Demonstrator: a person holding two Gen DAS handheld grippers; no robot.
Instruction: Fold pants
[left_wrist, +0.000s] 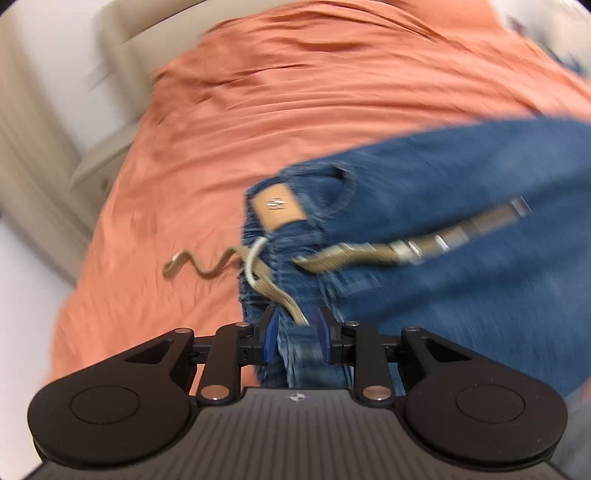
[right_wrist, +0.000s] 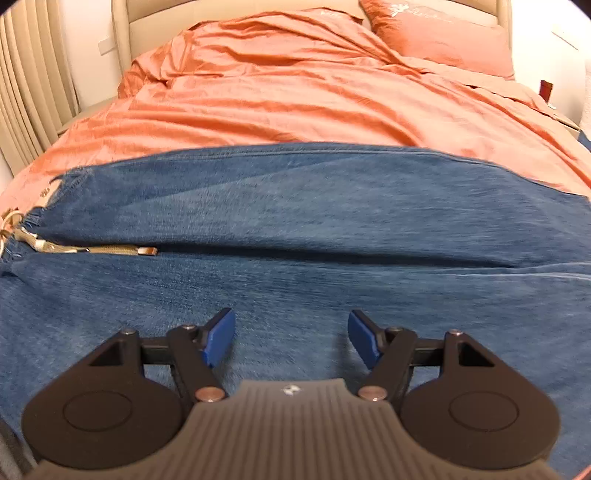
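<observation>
Right wrist: faded denim pants (right_wrist: 295, 206), rumpled bedsheet (right_wrist: 280, 92)

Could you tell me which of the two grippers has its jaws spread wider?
The right gripper: wide gap above flat jeans. The left gripper stands narrower, denim between.

pants (right_wrist: 295, 221) on bedspread (right_wrist: 295, 96) | pillow (right_wrist: 443, 40) behind, right | waistband (right_wrist: 37, 221) at left

The left claw (left_wrist: 296, 334) is pointing steeply downward, its blue pads (left_wrist: 270, 332) standing a narrow way apart. The right claw (right_wrist: 291, 338) is angling down too, its blue pads (right_wrist: 221, 338) spread wide, gripping nothing.
</observation>
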